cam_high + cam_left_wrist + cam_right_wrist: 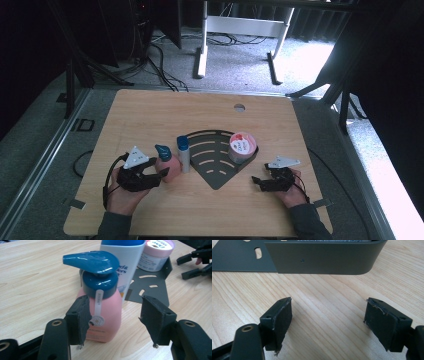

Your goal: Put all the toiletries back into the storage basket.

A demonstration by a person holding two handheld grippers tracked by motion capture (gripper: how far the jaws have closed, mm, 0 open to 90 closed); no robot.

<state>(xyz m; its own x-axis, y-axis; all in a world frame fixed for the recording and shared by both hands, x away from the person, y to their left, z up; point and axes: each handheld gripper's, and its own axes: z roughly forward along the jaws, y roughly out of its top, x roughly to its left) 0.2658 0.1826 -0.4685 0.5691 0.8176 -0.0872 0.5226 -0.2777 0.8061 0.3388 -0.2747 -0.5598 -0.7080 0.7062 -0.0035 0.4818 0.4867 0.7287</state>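
A pink pump bottle [170, 167] [105, 315] with a blue pump head stands upright on the wooden table [150, 115]. My left gripper [156, 171] [117, 306] is open around its lower body: one pad sits at the bottle's side, the other stands clear of it. Right behind it stands a white bottle with a blue cap [184, 154] [127, 267]. A pink-lidded tub [242, 146] [156, 253] rests in a dark fan-shaped rack [215, 172] [322, 257]. My right gripper [259, 182] [328, 315] is open with bare wood between its pads, just short of the rack's curved wall.
A round hole [239, 107] is cut in the table near its far edge. Beyond the table lie floor cables and a white desk frame [240, 30]. A hand holds each gripper at the near edge.
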